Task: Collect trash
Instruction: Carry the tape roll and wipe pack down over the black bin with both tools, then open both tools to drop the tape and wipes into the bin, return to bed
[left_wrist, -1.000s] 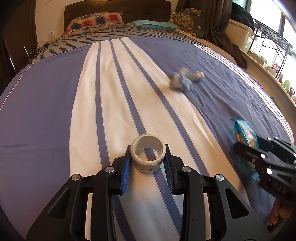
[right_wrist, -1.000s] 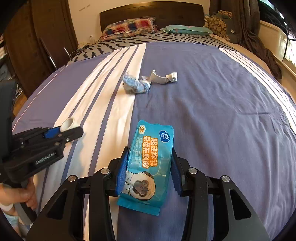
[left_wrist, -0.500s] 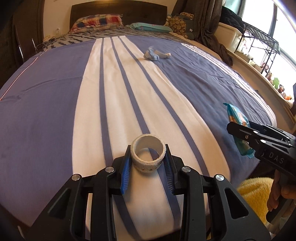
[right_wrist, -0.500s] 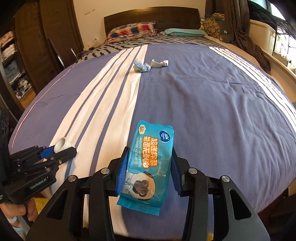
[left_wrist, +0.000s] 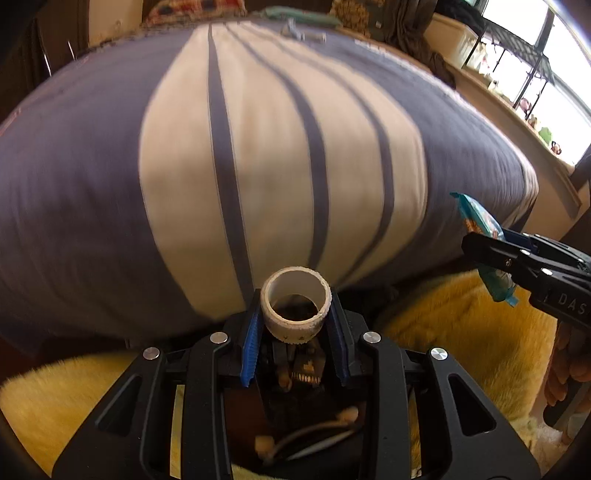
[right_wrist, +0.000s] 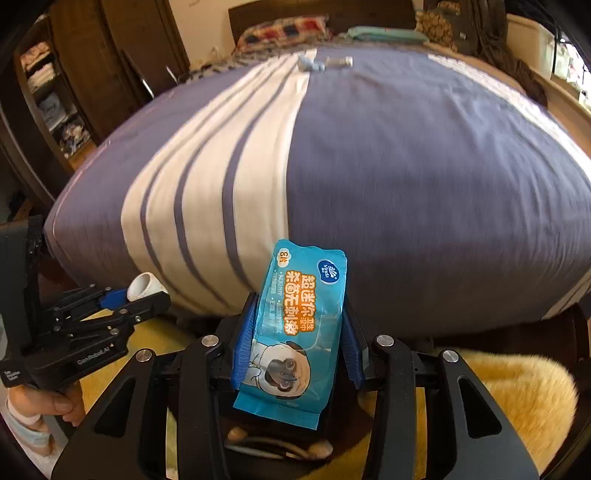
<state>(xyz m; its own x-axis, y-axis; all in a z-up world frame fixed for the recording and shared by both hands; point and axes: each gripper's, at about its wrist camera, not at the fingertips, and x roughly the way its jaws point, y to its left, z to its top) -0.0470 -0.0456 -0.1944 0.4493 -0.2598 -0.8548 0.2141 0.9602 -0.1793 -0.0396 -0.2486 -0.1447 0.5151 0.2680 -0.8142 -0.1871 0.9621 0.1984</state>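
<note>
Where bedspread (right_wrist: 424, 166) ends, yellow rug (right_wrist: 517, 387).

Lit by bright daylight from the window (left_wrist: 554, 74) at right, blown out to white glare there. Motion-blurred across the bedspread (left_wrist: 258, 147) (stripes smeared in both views), sharp only close to the lens. Heavily bowed by fisheye, dark vignette at corners.

The bed (right_wrist: 424, 166) fills the far ground, its foot edge walling off the way ahead. Near side, a yellow rug (left_wrist: 461, 332) lies open between both claws. A dark bin (left_wrist: 303, 398) sits directly under the left claw (left_wrist: 295, 332); crumpled scraps (right_wrist: 314, 64) lie far up the bed.
</note>
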